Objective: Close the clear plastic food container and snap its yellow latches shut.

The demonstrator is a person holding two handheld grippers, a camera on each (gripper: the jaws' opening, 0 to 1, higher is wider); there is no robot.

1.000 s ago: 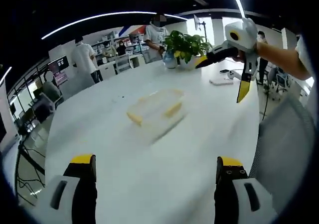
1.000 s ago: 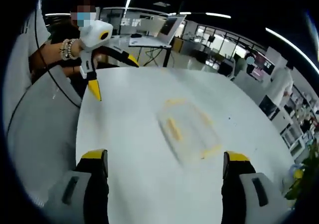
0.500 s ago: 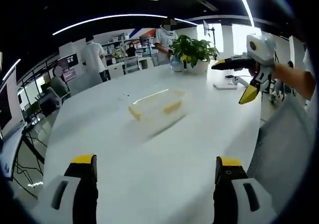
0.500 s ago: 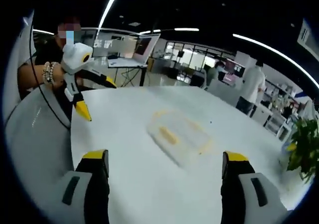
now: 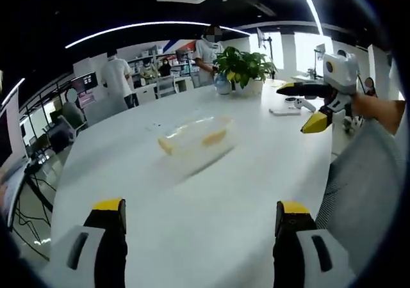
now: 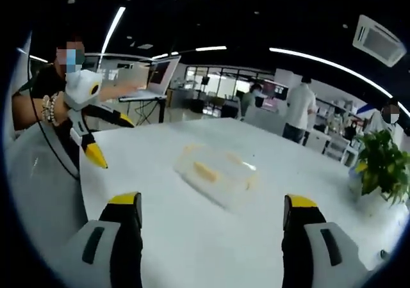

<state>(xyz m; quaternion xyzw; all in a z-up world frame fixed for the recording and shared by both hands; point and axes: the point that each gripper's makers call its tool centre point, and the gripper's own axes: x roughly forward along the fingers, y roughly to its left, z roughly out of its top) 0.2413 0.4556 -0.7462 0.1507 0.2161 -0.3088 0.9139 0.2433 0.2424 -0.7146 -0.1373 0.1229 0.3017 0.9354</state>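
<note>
Clear plastic food container (image 5: 192,141) sitting out in the middle of the white counter (image 5: 211,198), well ahead of both grippers and touched by neither. Yellow latches (image 5: 214,137) visible along its sides, a bit blurry, so can't tell whether the lid is seated or the latches are snapped. Can't make out anything inside it either, looks see-through all the way.

Left gripper view, going left to right: monitors and office chairs off at the far left edge, a person in a white shirt (image 5: 116,78) standing past the counter, then a second standing person (image 5: 206,51) behind a potted plant (image 5: 243,67) at the counter's far end. A small flat white thing (image 5: 284,111) lying near the plant, too small to identify. Right gripper (image 5: 301,107) hanging in the air at the right, held by a hand, yellow-tipped jaws spread apart with nothing between them. Left gripper (image 5: 200,214) at the bottom, jaws wide apart, gripping nothing.

Right gripper view, same order: left gripper (image 6: 109,137) up at the left in a hand with a beaded bracelet (image 6: 49,108), jaws splayed. An open laptop (image 6: 157,78) behind it. Container (image 6: 218,169) mid-counter, then a person in white (image 6: 297,112) standing farther back, and the plant (image 6: 383,166) at the far right. Long strip lights (image 6: 333,61) on a dark ceiling, plus a ceiling air vent (image 6: 382,40).
</note>
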